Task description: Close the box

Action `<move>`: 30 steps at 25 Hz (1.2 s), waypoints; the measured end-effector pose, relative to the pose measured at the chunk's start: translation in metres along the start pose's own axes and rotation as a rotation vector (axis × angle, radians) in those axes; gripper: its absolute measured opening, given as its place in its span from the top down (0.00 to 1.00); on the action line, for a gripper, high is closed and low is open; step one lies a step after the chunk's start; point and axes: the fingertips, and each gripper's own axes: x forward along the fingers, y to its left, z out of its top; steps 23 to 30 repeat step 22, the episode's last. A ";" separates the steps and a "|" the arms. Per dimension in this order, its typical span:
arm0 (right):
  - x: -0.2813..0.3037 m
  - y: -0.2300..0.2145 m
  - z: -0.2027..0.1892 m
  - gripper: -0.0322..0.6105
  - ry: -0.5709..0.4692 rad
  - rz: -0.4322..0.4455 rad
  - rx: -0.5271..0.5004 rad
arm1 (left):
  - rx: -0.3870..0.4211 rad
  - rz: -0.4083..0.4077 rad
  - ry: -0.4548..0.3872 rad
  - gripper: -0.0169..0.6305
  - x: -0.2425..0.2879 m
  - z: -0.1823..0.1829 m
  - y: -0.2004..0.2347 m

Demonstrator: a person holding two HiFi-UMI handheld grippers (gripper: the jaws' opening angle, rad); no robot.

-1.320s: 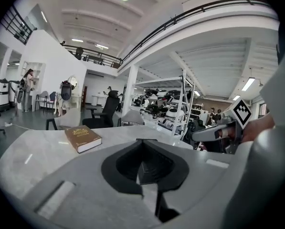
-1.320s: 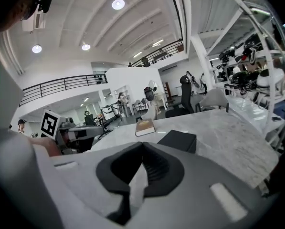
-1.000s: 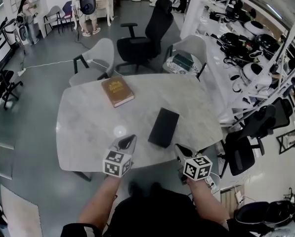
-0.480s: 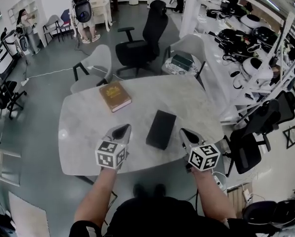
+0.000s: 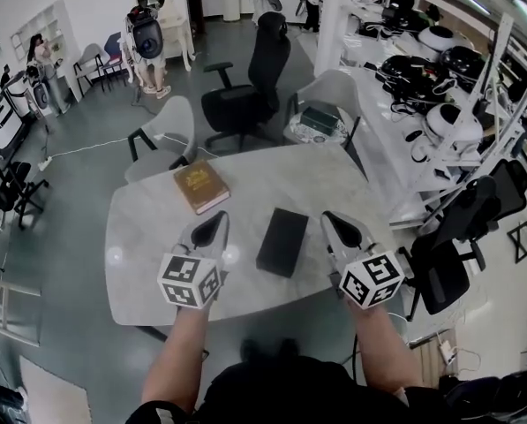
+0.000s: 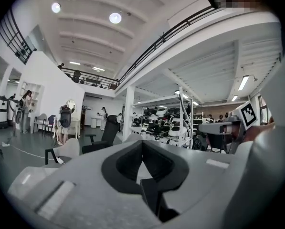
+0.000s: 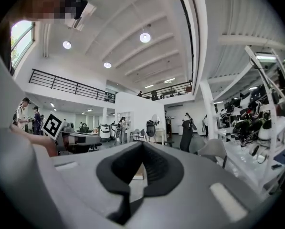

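A flat black box (image 5: 282,241) lies with its lid down on the white marble table (image 5: 148,237), near the middle. My left gripper (image 5: 214,223) hovers just left of the box, jaws together and empty. My right gripper (image 5: 332,223) hovers just right of it, also shut and empty. Neither touches the box. In the left gripper view the left gripper (image 6: 142,146) points level across the room, and the right gripper's marker cube (image 6: 248,114) shows at the right. In the right gripper view the right gripper (image 7: 142,148) likewise looks over the table, with the left gripper's cube (image 7: 53,125) at the left.
A brown book (image 5: 200,186) lies at the table's far left. Beyond the table stand two grey chairs (image 5: 170,126) and a black office chair (image 5: 250,82). White shelving with gear (image 5: 440,78) runs along the right, and another black chair (image 5: 444,272) stands by the table's right edge. People stand far back.
Both grippers have moved forward from the table's near edge and now flank the box. The head view has tilted up a little. The box and book have not moved.
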 end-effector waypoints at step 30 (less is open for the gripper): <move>0.009 0.013 -0.031 0.95 0.054 0.049 0.088 | 0.006 0.002 0.034 0.96 0.000 -0.020 0.006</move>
